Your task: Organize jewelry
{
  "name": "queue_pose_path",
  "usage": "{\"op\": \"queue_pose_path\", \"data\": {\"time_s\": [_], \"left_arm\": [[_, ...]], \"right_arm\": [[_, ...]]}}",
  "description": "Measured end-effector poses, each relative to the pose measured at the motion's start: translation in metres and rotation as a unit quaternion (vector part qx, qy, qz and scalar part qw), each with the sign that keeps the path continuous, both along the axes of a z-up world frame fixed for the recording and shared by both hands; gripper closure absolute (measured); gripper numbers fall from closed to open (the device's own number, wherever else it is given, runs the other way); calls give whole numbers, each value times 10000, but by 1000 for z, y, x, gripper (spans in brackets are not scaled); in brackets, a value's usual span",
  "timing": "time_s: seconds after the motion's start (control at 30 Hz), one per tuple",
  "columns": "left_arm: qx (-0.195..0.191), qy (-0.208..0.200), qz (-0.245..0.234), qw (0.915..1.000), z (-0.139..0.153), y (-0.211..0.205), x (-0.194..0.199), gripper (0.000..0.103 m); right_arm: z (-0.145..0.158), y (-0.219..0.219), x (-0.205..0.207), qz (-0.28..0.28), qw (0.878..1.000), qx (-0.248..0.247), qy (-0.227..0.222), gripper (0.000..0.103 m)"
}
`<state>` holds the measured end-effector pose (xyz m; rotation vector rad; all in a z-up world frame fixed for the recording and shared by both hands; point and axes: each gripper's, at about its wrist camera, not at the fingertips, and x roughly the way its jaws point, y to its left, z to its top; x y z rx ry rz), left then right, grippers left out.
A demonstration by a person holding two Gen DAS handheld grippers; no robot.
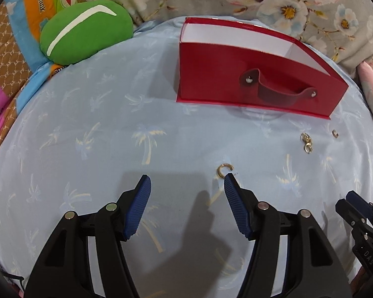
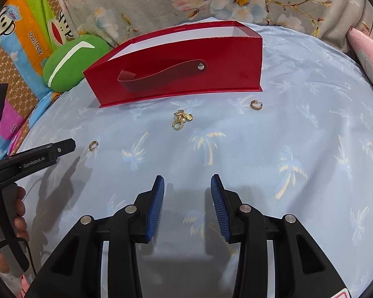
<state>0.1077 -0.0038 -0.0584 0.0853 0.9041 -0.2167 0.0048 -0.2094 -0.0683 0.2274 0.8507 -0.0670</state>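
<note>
Left gripper (image 1: 187, 181) wide apart, nothing between the pads, low centre of left wrist view. Small gold hoop (image 1: 225, 169) just past the right-hand fingertip, touching or nearly so (hard to tell which), so prob. lined up for a pick but off-centre; needs a shift toward frame right before closing.

Right gripper (image 2: 187, 181) also apart, empty, bottom centre of right wrist view, well short of any jewelry. Looks parked, waiting its turn.

Red box (image 2: 176, 74) upper centre of right wrist view, lid off, white lining showing, strap handle on the near wall. Open top faces up, presumably the drop spot for each piece. Can't see inside from either cam.

Jewelry on the blue palm-print sheet (image 2: 298, 136), all in front of the box:
- cluster of gold rings (image 2: 180, 120), centre frame, just below the box's near edge, pieces touching each other
- ribbed gold hoop (image 2: 256, 105), right of cluster, apart from it
- the small hoop again at mid-left (image 2: 93, 146), just beyond the left gripper's tip

Green cushion (image 1: 85, 31) upper left, off the work area, no bearing.

Soft bedding under everything: tiny hoops may sink or skid when pinched (risk of pushing rather than gripping). Task barely begun by the look, nothing visibly boxed.
</note>
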Motion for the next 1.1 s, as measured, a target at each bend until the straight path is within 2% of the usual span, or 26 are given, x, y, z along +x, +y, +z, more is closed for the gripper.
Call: {"op": "queue_pose_path", "data": {"time_s": [0.37,0.47,0.53,0.6,0.63,0.67,0.87,0.93,1.1], "left_arm": [[-263,301,-222,9990,-17,-18,11,44],[-124,187,-264,9994,-19,-27,12,47],[2,102,-291,9995,-20,-32,12,58],[62,46,-359,9993,-19,-36,12,81],[71,50,-391,9992,-19,-37,13,85],[34,84,-428,9990,-18,-37,13,88],[-183,107,-400,9990,-10,-28,14,89],[-235,54,-363,9991,-2,-24,13,103],[-359,-47,-192,9992,14,-6,18,103]], "right_arm": [[0,-6,-4,-114,9999,13,48,64],[-1,-9,-3,-159,9998,29,76,64],[-2,-12,-1,-198,9997,27,109,64],[-3,-14,1,-231,9997,24,115,64],[-4,-16,2,-255,9996,45,119,64],[-4,-18,3,-279,9995,66,122,64],[3,-44,25,-571,9983,-66,21,64],[6,-58,35,-707,9975,-83,-16,64],[2,-91,67,-1061,9944,13,3,64]]}}
